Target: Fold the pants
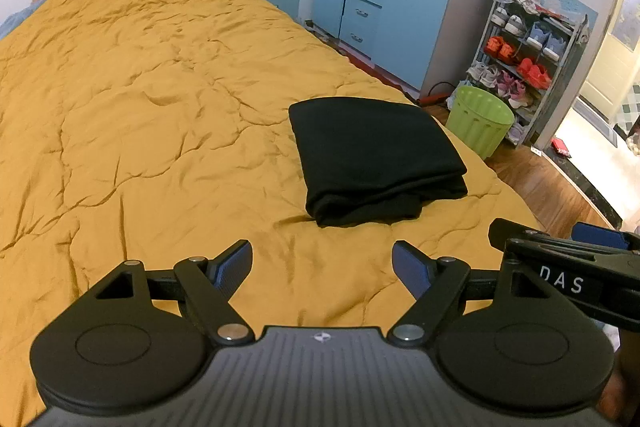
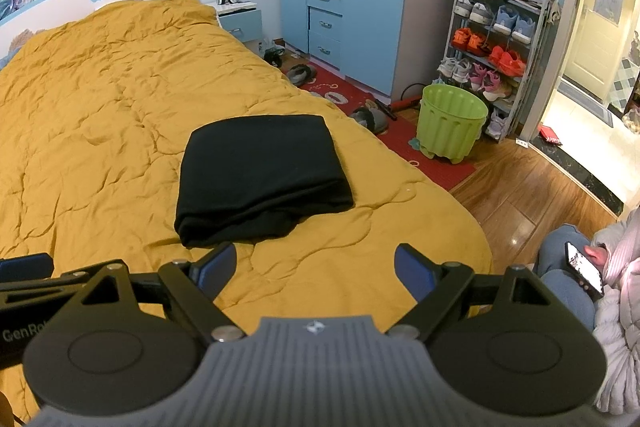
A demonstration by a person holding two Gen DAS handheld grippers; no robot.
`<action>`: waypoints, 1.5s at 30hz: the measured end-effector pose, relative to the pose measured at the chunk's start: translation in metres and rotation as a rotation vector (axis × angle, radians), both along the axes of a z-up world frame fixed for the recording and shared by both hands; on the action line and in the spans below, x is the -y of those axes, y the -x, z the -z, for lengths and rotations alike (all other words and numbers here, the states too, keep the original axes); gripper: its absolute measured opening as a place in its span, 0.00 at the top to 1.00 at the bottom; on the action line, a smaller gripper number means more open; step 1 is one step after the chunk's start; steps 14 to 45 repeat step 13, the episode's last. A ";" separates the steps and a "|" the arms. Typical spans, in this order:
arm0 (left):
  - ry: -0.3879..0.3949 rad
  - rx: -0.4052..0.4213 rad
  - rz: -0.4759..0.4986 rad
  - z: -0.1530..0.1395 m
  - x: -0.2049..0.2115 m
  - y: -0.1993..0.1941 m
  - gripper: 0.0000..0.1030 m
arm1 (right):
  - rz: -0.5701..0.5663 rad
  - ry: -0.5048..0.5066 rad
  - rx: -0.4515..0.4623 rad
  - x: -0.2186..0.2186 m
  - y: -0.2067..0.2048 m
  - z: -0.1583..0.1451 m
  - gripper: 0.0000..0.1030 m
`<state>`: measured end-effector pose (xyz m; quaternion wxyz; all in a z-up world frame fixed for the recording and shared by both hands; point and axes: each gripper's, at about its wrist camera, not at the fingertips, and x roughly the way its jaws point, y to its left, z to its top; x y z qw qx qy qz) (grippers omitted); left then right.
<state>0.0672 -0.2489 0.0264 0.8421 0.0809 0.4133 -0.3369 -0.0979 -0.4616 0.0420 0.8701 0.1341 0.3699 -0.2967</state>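
Black pants [image 1: 376, 159], folded into a compact rectangle, lie right of centre in the left wrist view on the mustard quilt of the bed [image 1: 140, 99]. At the bottom of the frame, the left hand-held gripper [image 1: 322, 265] hangs with its blue pads spread wide, holding nothing, short of the pants. A green bin [image 1: 478, 121] stands at right.

Seen from the right wrist, the pants [image 2: 260, 179] sit at centre. The right hand-held gripper [image 2: 315, 267] is likewise wide apart and empty, its left pad just beside the bundle's near edge. A seated person [image 2: 592, 267] with a phone occupies the lower right.
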 end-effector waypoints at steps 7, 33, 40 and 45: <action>0.000 -0.001 0.002 -0.001 -0.002 -0.003 0.10 | 0.000 0.001 0.000 0.000 -0.002 0.000 0.20; 0.006 0.005 0.000 -0.001 -0.004 -0.003 0.10 | -0.001 -0.001 0.003 -0.001 -0.002 -0.001 0.20; 0.006 0.005 0.000 -0.001 -0.004 -0.003 0.10 | -0.001 -0.001 0.003 -0.001 -0.002 -0.001 0.20; 0.006 0.005 0.000 -0.001 -0.004 -0.003 0.10 | -0.001 -0.001 0.003 -0.001 -0.002 -0.001 0.20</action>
